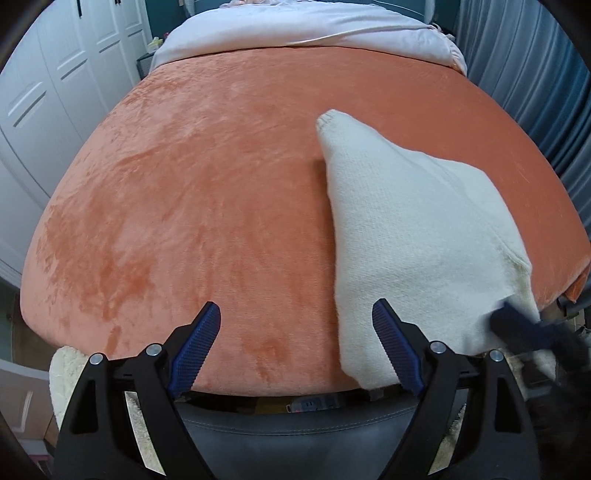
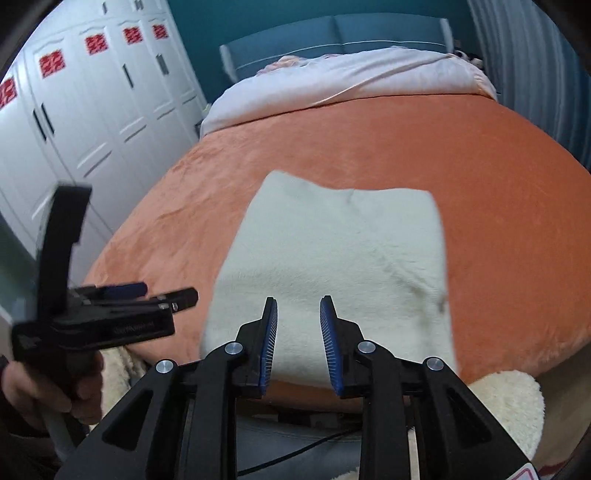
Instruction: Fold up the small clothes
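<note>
A small cream knit garment (image 1: 417, 236) lies folded on the orange bedspread (image 1: 207, 192), near the bed's front edge; it also shows in the right wrist view (image 2: 332, 266). My left gripper (image 1: 295, 314) is open and empty, held over the front edge just left of the garment. It shows blurred at the left of the right wrist view (image 2: 162, 291). My right gripper (image 2: 298, 306) is open and empty, its fingers above the garment's near edge. It shows blurred at the right of the left wrist view (image 1: 517, 325).
A pale pink duvet (image 1: 306, 29) is bunched at the bed's far end. White wardrobe doors (image 2: 92, 122) stand left. A blue-grey curtain (image 1: 535, 85) hangs right. A fluffy cream cushion (image 2: 513, 406) sits below the bed's front edge.
</note>
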A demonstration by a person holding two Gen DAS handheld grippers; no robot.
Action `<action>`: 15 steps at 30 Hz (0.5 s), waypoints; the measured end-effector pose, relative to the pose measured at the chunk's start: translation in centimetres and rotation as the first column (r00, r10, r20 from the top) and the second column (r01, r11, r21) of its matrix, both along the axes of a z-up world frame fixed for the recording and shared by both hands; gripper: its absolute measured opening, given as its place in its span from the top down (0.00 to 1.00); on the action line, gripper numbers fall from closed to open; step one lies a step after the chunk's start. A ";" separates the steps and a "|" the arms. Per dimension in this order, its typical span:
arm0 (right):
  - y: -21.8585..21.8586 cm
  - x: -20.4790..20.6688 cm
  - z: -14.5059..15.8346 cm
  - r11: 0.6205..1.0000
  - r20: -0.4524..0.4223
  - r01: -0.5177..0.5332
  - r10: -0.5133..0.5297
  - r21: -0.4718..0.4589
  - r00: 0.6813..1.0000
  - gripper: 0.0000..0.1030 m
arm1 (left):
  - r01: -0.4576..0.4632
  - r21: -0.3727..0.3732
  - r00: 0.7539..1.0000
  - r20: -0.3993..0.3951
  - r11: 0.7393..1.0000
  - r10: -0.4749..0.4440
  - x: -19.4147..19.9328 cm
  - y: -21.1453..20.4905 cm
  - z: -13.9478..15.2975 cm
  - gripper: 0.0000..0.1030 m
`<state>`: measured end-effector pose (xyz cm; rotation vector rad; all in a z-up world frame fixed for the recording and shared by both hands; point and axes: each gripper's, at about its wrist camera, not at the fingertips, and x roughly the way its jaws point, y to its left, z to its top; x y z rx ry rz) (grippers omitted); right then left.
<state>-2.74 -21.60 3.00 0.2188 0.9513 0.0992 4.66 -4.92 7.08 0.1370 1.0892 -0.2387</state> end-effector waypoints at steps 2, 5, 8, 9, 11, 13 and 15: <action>1.1 2.0 -4.7 0.996 -0.175 -0.050 0.036 -0.074 0.984 0.80 | 0.000 0.018 1.000 0.011 1.000 0.000 0.2 0.3 0.2 0.21; 1.3 1.5 -4.6 0.996 -0.178 -0.051 0.037 -0.070 0.983 0.81 | -0.001 0.031 1.000 0.025 1.000 0.001 0.3 0.6 0.7 0.20; -1.2 0.3 -1.5 0.999 -0.123 0.035 -0.036 -0.015 0.992 0.81 | -0.006 0.016 1.000 0.014 1.000 0.006 0.5 0.7 0.5 0.20; -2.3 -0.2 -0.2 0.997 -0.083 0.077 -0.078 -0.016 0.994 0.81 | -0.004 0.014 1.000 0.008 1.000 0.004 0.6 0.5 0.4 0.20; -4.9 -1.6 2.1 0.985 -0.017 0.173 -0.173 -0.019 0.985 0.78 | 0.011 0.019 1.000 -0.001 1.000 -0.011 0.6 -0.2 0.0 0.20; -7.2 -2.2 2.9 0.969 0.001 0.246 -0.246 -0.006 0.969 0.71 | 0.031 0.023 1.000 -0.004 0.999 -0.031 0.4 -1.0 -0.2 0.20; -9.5 -2.6 2.5 0.949 -0.011 0.315 -0.315 -0.006 0.949 0.57 | 0.052 0.028 0.999 -0.003 0.998 -0.052 0.2 -1.8 -0.1 0.20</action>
